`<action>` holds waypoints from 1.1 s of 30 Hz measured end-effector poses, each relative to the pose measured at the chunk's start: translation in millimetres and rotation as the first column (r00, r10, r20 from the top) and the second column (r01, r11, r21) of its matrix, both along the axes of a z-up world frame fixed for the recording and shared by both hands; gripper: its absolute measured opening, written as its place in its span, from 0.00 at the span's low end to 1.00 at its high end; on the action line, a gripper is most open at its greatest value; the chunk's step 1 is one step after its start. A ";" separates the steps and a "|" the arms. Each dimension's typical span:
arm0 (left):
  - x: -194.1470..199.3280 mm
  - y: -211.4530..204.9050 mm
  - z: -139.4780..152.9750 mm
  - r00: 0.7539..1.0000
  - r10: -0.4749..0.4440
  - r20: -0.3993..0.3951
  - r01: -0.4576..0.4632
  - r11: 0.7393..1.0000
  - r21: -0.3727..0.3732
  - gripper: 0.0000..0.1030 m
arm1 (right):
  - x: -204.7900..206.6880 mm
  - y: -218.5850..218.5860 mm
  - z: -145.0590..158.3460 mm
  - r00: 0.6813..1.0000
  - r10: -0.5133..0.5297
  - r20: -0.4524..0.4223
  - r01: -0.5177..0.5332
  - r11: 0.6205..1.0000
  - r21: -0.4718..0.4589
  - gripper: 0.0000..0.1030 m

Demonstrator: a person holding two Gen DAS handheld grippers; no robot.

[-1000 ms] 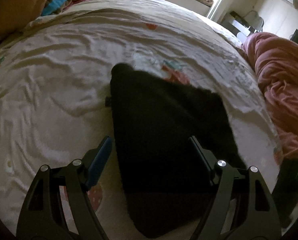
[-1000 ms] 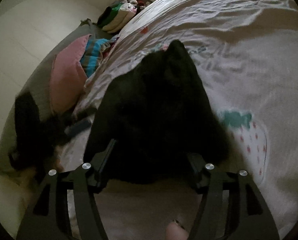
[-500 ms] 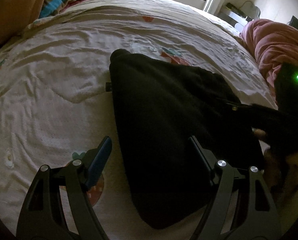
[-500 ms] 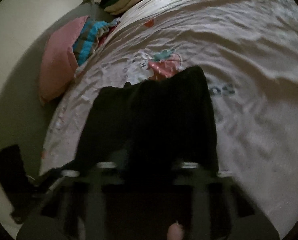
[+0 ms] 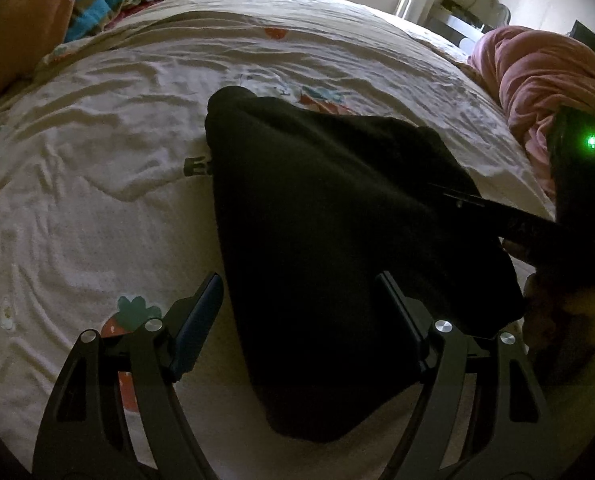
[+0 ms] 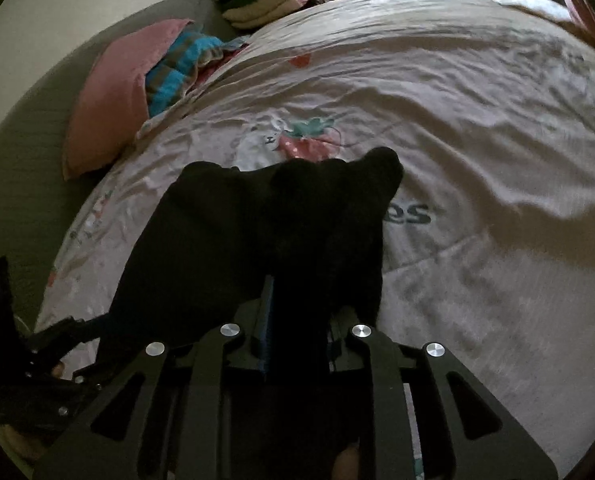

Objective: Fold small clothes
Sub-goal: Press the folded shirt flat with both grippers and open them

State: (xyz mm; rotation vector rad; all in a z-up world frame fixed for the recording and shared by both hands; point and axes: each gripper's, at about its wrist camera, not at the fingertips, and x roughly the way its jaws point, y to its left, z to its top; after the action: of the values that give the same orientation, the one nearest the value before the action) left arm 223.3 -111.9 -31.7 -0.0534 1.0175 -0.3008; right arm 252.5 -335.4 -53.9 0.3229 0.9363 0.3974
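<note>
A small black garment (image 5: 329, 216) lies on the white strawberry-print bed sheet (image 5: 97, 184). My left gripper (image 5: 301, 300) is open, its fingers on either side of the garment's near end, just above it. My right gripper (image 6: 297, 304) is shut on the garment's edge (image 6: 297, 216), and the cloth bunches up from its jaws. In the left wrist view the right gripper (image 5: 497, 216) reaches in from the right onto the garment's side. In the right wrist view the left gripper's body (image 6: 37, 360) shows at the lower left.
A pink blanket (image 5: 545, 80) is heaped at the bed's right side. A pink pillow (image 6: 109, 96), a blue striped cloth (image 6: 177, 68) and a stack of folded clothes (image 6: 265, 0) lie at the bed's head.
My right gripper came in over the garment's edge and closed on it, bunching the cloth. My left gripper stayed open over the near end.
</note>
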 end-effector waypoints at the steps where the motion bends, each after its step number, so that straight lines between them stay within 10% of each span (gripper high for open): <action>1: -0.4 -0.1 0.3 1.000 0.000 0.001 0.000 1.000 0.000 0.68 | -0.4 0.4 0.7 1.000 -0.003 -0.001 0.003 1.000 0.005 0.19; 8: -4.1 5.3 2.2 1.000 0.018 0.010 -0.018 1.000 0.002 0.70 | -3.7 7.8 9.5 1.000 0.003 0.012 -0.003 1.000 0.029 0.20; 21: -9.9 14.4 2.5 1.000 0.026 0.001 -0.026 0.999 -0.032 0.70 | -37.6 9.7 21.9 0.996 -0.066 0.055 0.071 0.991 -0.109 0.51; 27: -16.2 23.2 2.7 0.999 0.038 0.005 -0.038 0.998 -0.051 0.70 | -76.0 1.4 46.4 0.978 -0.088 0.190 0.111 0.987 -0.118 0.42; 33: -22.4 30.8 -0.1 0.999 0.050 -0.001 -0.050 0.996 -0.076 0.71 | -69.1 12.1 26.2 0.997 -0.001 0.079 0.007 0.997 -0.079 0.34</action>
State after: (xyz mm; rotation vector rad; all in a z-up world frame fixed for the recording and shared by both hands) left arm 200.9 -81.1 -31.8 -0.1473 1.0017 -0.2939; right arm 183.4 -323.3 -27.7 0.2346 0.8722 0.3660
